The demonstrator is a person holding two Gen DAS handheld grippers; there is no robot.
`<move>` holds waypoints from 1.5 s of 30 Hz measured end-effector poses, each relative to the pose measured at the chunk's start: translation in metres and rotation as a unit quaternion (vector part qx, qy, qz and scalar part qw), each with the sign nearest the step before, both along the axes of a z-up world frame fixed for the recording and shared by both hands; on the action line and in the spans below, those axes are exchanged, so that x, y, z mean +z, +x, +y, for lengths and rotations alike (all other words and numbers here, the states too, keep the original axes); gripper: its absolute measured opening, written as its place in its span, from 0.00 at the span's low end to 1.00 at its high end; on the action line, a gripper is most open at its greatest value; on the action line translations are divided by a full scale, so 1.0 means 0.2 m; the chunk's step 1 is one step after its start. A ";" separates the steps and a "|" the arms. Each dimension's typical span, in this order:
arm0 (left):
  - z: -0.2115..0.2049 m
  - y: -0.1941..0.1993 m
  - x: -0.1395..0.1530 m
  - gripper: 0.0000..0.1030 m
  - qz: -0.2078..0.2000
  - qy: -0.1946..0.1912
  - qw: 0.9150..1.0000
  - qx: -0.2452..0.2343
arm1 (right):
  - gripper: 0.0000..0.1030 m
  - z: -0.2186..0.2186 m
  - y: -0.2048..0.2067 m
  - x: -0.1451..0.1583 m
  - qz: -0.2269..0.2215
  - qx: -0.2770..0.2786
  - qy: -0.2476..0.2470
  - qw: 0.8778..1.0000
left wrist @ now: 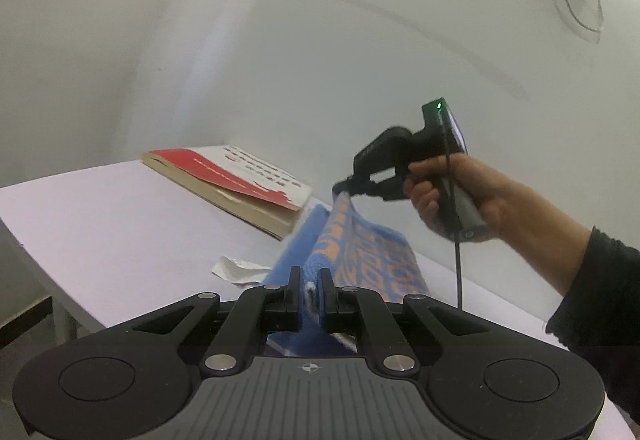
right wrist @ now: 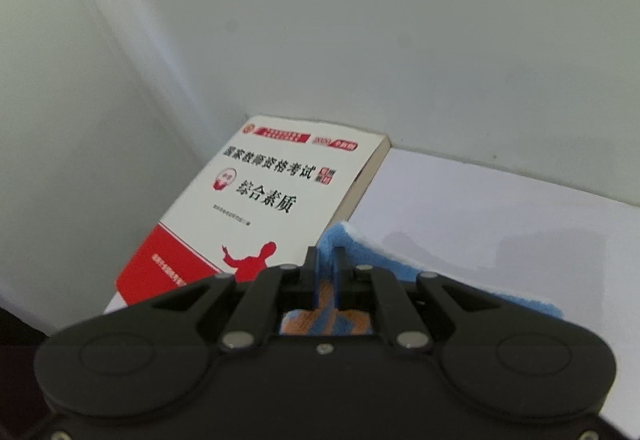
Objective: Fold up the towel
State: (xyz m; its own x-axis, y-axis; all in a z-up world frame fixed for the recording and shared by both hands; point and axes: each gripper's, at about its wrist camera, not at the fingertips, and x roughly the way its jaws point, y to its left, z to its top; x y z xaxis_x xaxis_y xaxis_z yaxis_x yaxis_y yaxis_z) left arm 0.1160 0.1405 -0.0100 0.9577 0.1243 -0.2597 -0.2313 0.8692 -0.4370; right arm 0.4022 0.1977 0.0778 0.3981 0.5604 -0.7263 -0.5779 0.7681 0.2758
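Observation:
The towel is blue with an orange pattern. Its edge is lifted off the white table and stretched between the two grippers. My left gripper is shut on the near corner of the towel. My right gripper, held in a hand, is shut on the far corner and holds it higher. In the right wrist view my right gripper pinches the blue towel, with the rest hanging below it.
A red and white book lies at the back of the table by the wall; it also shows in the right wrist view. A crumpled white paper lies left of the towel. The table's left edge drops off.

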 end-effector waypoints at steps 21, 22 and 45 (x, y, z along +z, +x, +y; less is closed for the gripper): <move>-0.20 0.26 0.05 0.35 0.010 0.030 0.996 -0.083 | 0.34 -0.24 -0.34 -0.08 -0.093 0.107 -0.068 0.988; -0.19 0.29 0.04 0.35 0.028 0.026 0.996 -0.079 | 0.34 -0.26 -0.35 -0.11 -0.099 0.107 -0.078 0.986; -0.89 0.47 0.01 0.46 0.065 0.216 0.958 -0.176 | 0.56 -0.71 -0.16 -0.24 -0.025 -0.044 0.112 0.992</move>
State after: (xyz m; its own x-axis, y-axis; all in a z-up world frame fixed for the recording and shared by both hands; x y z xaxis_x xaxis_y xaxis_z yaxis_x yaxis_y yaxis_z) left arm 0.2103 -0.0384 -0.0089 0.9231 -0.0772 -0.3768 0.0805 0.9967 -0.0069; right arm 0.3698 0.0562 0.0298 0.4851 0.6664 -0.5662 -0.5280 0.7394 0.4178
